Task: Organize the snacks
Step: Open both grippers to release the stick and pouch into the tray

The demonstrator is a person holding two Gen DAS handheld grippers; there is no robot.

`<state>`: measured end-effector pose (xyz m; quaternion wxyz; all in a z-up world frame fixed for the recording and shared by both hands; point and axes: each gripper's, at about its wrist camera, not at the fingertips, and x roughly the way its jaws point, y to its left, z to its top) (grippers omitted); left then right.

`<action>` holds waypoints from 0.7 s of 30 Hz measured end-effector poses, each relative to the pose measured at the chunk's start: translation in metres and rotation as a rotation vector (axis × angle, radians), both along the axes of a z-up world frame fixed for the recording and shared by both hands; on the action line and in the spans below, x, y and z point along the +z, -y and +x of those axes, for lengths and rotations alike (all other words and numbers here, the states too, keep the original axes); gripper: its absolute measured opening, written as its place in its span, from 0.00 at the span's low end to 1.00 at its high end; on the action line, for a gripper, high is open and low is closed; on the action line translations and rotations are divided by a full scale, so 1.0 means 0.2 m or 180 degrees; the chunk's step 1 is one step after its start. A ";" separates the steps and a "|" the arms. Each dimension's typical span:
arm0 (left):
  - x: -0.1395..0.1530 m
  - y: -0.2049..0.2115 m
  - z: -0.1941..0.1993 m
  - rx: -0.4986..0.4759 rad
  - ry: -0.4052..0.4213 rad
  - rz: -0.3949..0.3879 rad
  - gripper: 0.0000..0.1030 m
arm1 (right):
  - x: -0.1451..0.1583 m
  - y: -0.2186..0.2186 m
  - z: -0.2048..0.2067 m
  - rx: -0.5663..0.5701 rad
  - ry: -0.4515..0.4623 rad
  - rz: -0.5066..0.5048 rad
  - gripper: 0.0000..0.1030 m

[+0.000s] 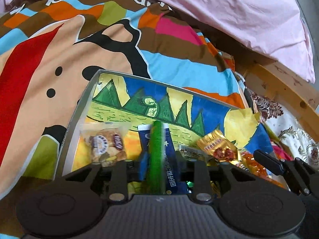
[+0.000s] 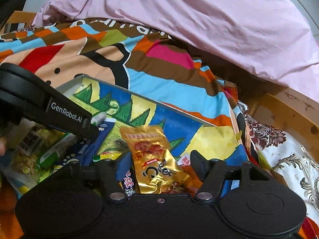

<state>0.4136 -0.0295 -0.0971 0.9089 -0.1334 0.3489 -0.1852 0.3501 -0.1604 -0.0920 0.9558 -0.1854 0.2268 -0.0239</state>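
Note:
A shallow box with a grey rim [image 1: 83,99] [image 2: 159,103] and a painted bottom lies on the bed and holds the snacks. My left gripper [image 1: 161,163] is open, and a blurred green stick pack [image 1: 157,149] stands loose between its fingers over a blue packet [image 1: 169,159]. A clear cookie packet [image 1: 105,143] lies to its left. My right gripper [image 2: 161,165] is open around a gold snack bag [image 2: 153,159] [image 1: 217,145], which rests in the box. In the right wrist view the left gripper [image 2: 87,131] reaches in from the left above the green stick pack [image 2: 57,149].
A bright patchwork bedspread [image 1: 59,49] surrounds the box. A pink quilt [image 2: 199,20] is heaped behind it. A wooden bed rail [image 1: 283,87] and a floral cloth [image 2: 289,159] lie to the right. More packets crowd the box's near left corner [image 2: 30,139].

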 end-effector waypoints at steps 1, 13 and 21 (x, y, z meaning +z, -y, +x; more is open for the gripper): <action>0.01 -0.01 -0.01 0.0011 0.0001 -0.0002 0.38 | 0.02 0.00 -0.02 -0.0009 0.0047 -0.0008 0.71; 0.33 -0.10 -0.26 0.0124 0.0466 -0.0116 0.87 | 0.39 0.09 -0.31 -0.0106 0.0563 0.0385 0.98; 0.55 -0.18 -0.56 0.0385 0.0929 0.0015 0.99 | 0.57 0.14 -0.59 -0.0119 0.0808 0.0633 0.99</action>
